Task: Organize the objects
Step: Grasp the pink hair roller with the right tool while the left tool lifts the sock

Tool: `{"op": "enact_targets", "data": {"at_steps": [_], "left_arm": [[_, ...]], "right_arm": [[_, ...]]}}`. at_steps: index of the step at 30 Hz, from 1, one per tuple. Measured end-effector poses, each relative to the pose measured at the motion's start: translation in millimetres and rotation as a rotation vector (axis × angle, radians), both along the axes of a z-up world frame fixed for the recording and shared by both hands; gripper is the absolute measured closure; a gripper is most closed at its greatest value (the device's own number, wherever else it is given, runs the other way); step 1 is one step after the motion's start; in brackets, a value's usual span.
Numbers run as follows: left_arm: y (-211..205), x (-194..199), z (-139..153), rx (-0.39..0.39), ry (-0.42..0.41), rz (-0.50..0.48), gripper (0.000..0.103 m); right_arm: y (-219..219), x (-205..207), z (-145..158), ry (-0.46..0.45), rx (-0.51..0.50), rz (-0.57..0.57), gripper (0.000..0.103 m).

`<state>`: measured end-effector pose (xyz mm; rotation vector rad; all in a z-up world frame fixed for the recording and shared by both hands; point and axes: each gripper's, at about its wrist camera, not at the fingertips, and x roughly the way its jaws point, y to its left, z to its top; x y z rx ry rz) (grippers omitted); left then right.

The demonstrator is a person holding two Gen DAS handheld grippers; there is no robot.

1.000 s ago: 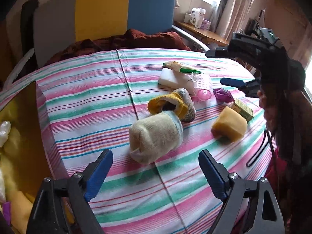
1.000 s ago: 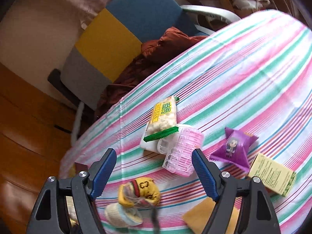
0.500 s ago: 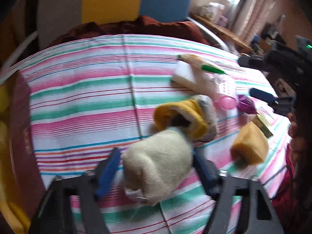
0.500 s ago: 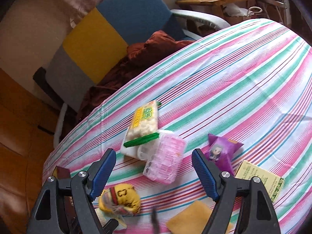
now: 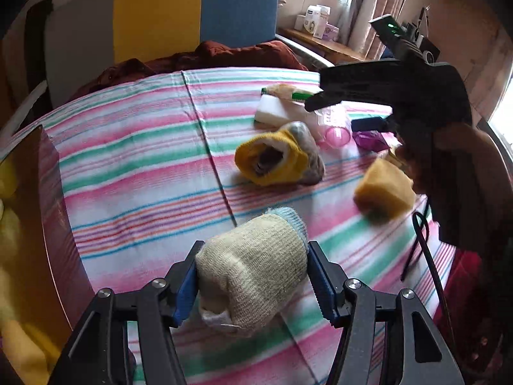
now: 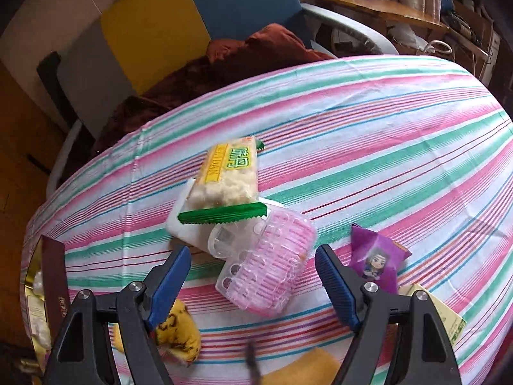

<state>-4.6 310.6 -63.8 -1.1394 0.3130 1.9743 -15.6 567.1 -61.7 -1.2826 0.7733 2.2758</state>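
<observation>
The left gripper (image 5: 251,276) has just been closing, and its blue pads now press both flanks of the cream rolled sock (image 5: 253,268), which fills the lower middle of the left wrist view; a second ago the same sock lay free on the striped tablecloth (image 5: 134,166) ahead of wide-spread jaws, so the grasp has only now been made. The sock looks squeezed a little at the sides and seems to rest on or just above the cloth; whether it has left the surface I cannot tell. That suggests the pick-up step is done and the carry comes next, probably toward the gold-lined box (image 5: 22,224) at the left edge of the frame, though that is a guess. The yellow rolled sock (image 5: 275,160) sits in the centre of that view, with the yellow sponge (image 5: 383,191) to its right, both untouched. The right gripper (image 6: 253,276) hangs spread and empty, its jaws unchanged in width, and the pink plastic case (image 6: 266,266) now lies between its fingers in the lower middle of the right wrist view, where earlier it stood further up. The snack packet (image 6: 231,173) overlaps the case's upper end, and the purple pouch (image 6: 376,256) lies just right of the right finger, so a grab at the case may drag them
</observation>
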Motion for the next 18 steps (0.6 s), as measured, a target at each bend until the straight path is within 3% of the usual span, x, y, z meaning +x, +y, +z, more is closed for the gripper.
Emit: {"op": "enact_targets", "data": {"at_steps": [2,6,10,16,18], "left_arm": [[1,1,0,0.002,0.002,0.002,0.041],[0,4,0,-0.002,0.011,0.004,0.040],[0,9,3,-0.011,0.039,-0.008,0.041],[-7,22,15,0.004,0.068,-0.041,0.041],[-11,25,19,0.015,0.074,-0.043,0.041]], "right_arm": [[5,1,-4,-0.002,-0.020,-0.020,0.022],[11,1,-7,0.009,-0.043,-0.015,0.034],[3,0,-5,-0.014,-0.008,0.036,0.036],[-15,11,-4,-0.034,-0.095,0.120,0.036],[-17,14,5,0.046,-0.150,0.146,0.036]]}}
